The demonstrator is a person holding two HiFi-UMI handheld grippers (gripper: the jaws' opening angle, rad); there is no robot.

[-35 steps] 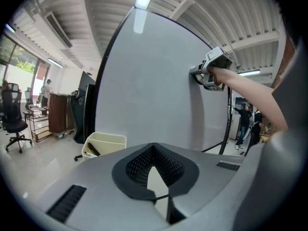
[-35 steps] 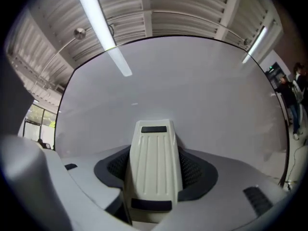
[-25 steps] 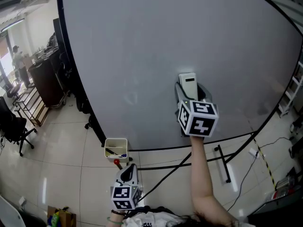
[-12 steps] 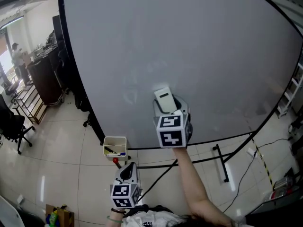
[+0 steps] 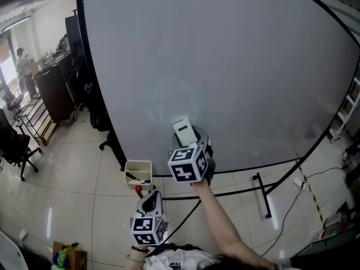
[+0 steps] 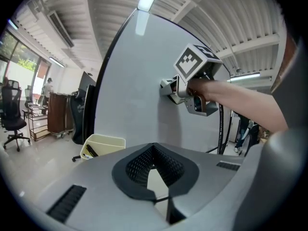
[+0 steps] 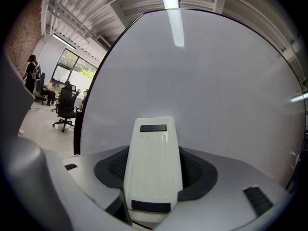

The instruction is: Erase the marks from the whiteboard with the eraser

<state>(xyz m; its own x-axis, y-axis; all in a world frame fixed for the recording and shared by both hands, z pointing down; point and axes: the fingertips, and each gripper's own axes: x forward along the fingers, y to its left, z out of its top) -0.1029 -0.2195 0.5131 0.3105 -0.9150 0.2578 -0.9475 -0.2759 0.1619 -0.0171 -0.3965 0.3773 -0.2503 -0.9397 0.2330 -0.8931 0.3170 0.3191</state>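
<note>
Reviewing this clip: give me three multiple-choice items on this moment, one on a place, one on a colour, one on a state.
1. Where is the cream tray?
A. At the whiteboard's lower edge, near its left corner
B. On top of the whiteboard
C. In a gripper

2. What colour is the eraser?
A. Red
B. White
C. Blue

3. What state is the right gripper in?
A. Open and empty
B. Shut on the eraser
C. Shut on a marker

Key: 1 A, the head view shows the tray beside the board's bottom frame. 2 B, its body is white with dark ends. 3 B, the right gripper view shows its jaws clamped on the eraser's sides.
</note>
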